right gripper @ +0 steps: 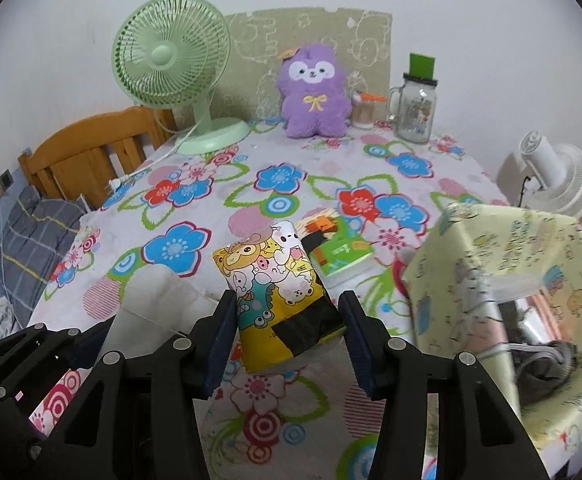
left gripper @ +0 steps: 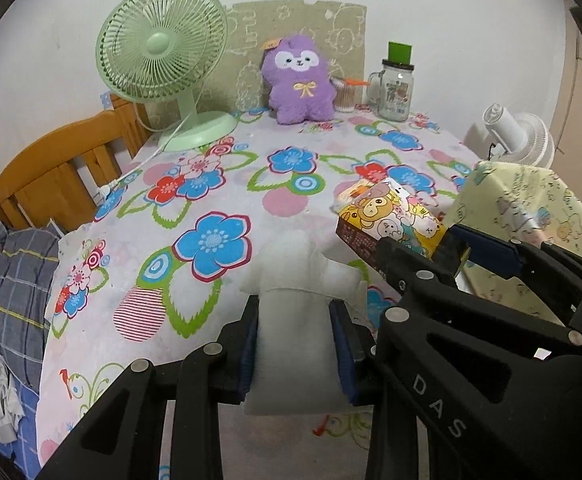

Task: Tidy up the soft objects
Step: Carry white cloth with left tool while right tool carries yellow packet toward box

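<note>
Both hand-held grippers are loaded.

Left hand-held gripper (left gripper: pixel 295 344): clenched on a white soft pouch (left gripper: pixel 297 300). Pads squeeze its lower half from both sides and the top bulges out above them. It looks lifted off the counter (left gripper: pixel 211 152), near the front edge, though I can't confirm clearance from the wrist view.

Right hand-held gripper (right gripper: pixel 289 344): grasping a cartoon-print pack (right gripper: pixel 279 284) by its lower end. The printed end points toward the far edge and tilts up. The grip sits low on the pack, probably so the free end can go into a container first.

The two items ride side by side, with the right load just beside the left one. A parallel carry like this suggests one shared drop-off.

Likely target: the fabric bin with pale yellow print (right gripper: pixel 503 280) at the front right corner. Its opening faces the grippers and something dark is already inside.

Still on the counter:
- A green book (right gripper: pixel 339 252) lies flat just past the cartoon pack. It isn't soft, so it's probably left alone.
- A purple plush (right gripper: pixel 315 96) sits upright at the far edge against a cardboard backing, between the green fan (right gripper: pixel 171 56) and the glass jar (right gripper: pixel 415 108). Probably next in the queue.

Risk: both loads are compliant and could slump or slip if the grip eases.
</note>
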